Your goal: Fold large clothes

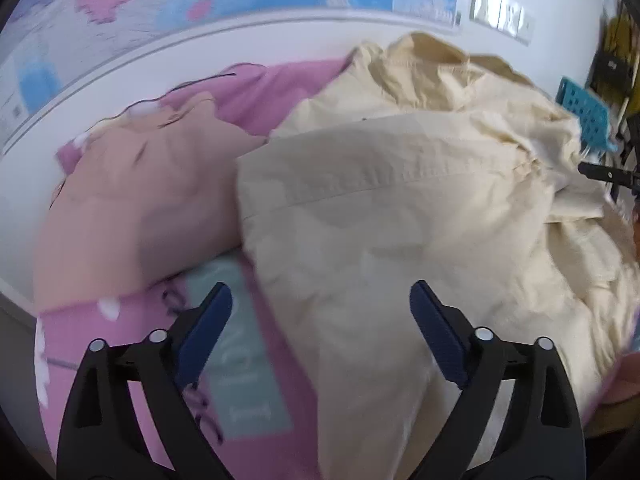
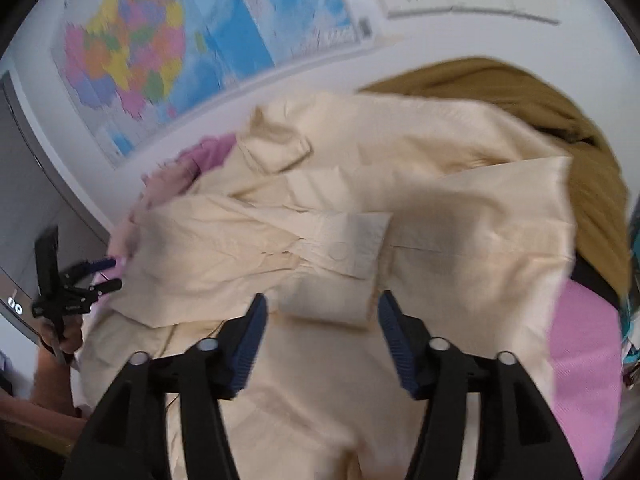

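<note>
Your left gripper [image 1: 322,308] and right gripper [image 2: 322,312] both hang with jaws apart and nothing between them above the cream shirt [image 1: 400,208], which lies crumpled across the pink bedcover [image 1: 264,92]. Judged between folds: next you need fresh holds on its edges. A map [image 2: 132,60] covers the wall; brown cloth [image 2: 540,96] lies at the far right.

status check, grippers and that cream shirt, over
Left gripper open, empty. Right gripper open, empty, over buttoned cuff. Crumpled cream cotton shirt unfolded on pink printed bedsheet. Brown ribbed garment lies behind it.
</note>
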Demonstrator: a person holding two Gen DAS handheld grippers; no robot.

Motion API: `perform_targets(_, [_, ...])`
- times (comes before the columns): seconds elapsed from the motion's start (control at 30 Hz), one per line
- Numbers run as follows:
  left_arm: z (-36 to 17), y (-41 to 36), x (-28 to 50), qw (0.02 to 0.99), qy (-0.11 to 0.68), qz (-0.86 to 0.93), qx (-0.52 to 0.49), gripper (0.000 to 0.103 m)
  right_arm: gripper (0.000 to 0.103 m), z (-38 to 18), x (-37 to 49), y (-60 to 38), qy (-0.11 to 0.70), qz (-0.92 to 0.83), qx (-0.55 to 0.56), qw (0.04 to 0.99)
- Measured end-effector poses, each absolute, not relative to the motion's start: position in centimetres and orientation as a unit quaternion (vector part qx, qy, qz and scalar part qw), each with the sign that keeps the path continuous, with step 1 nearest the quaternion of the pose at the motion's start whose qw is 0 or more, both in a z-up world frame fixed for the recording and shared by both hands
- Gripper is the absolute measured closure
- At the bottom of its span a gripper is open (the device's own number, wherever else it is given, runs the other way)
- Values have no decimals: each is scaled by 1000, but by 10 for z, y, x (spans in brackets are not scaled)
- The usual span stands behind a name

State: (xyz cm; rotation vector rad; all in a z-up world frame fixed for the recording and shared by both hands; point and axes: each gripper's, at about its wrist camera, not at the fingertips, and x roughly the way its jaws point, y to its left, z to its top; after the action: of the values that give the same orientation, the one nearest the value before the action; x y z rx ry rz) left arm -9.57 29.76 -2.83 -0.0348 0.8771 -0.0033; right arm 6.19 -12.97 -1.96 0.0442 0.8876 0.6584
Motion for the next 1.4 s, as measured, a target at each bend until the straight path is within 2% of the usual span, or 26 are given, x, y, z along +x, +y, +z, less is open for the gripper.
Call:
perform_targets(0.13, [-30, 305, -128, 904, 426, 3, -36, 13, 36, -10, 39, -171, 415, 300, 46, 858])
perform_targets(0.27, [-44, 310, -144, 898, 434, -15, -75, 12, 19, -14, 15, -211, 419, 279, 74, 861])
perform_targets(0.57, [-62, 302, -189, 885, 438, -73, -139, 11, 10, -52, -23, -259, 457, 271, 144, 835])
perform_targets(0.9, [-85, 277, -212, 865, 454, -125, -172, 6, 7, -75, -48, -248, 477, 320, 159, 803])
perform_targets(1.23, [-86, 237, -206, 868, 457, -131, -141, 6, 6, -83, -56, -219, 460, 366, 151, 795])
perform_targets(1.27, [-86, 231, -204, 871, 456, -123, -135, 10, 16, -84, -57, -214, 460, 369, 143, 795])
perform_targets(1.3, [-86, 228, -202, 874, 454, -115, -128, 13, 36, -85, -57, -211, 462, 371, 140, 793])
perform_targets(1.33, [-86, 225, -201, 876, 452, -109, -124, 27, 46, -85, -56, -209, 464, 366, 138, 795])
perform_targets(1.37, [-84, 223, -201, 878, 451, -102, -127, 40, 66, -85, -55, -208, 464, 357, 135, 799])
perform_targets(1.4, [-83, 224, -202, 878, 448, -101, -134, 47, 77, -84, -56, -209, 463, 360, 140, 798])
